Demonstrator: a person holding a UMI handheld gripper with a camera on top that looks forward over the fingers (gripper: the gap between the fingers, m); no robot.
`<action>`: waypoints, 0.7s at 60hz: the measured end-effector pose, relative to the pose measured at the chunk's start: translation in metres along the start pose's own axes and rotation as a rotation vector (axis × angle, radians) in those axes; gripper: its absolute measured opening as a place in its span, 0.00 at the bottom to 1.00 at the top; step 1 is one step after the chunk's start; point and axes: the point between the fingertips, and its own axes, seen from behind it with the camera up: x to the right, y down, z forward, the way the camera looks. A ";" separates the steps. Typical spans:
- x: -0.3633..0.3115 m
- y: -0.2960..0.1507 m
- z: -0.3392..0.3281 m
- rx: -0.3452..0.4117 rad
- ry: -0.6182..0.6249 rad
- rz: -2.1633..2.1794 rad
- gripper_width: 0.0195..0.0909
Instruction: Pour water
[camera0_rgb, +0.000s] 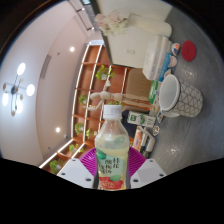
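Observation:
A clear plastic bottle (111, 143) with a white cap and a green-and-red label, filled with pale liquid, stands upright in my gripper (111, 162). Both purple pads (91, 158) press on its sides, so the fingers are shut on it. The whole view is tilted, with the bottle lifted off any surface. Beyond it to the right stand a white cup (171, 92) and a striped bowl-like container (190, 100). The lower part of the bottle is hidden below the fingers.
A white jug or kettle (157, 55) stands behind the cup, next to a small red thing (189, 50). A patterned orange-and-green surface (100, 85) stretches behind the bottle. Small boxes (143, 120) lie just right of the bottle. Ceiling lamps (20, 85) show at the left.

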 end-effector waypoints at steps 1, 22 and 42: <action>-0.003 -0.002 -0.002 0.005 0.004 0.042 0.23; 0.022 -0.046 0.014 0.052 -0.005 0.614 0.23; 0.024 -0.052 0.011 0.042 -0.004 0.557 0.23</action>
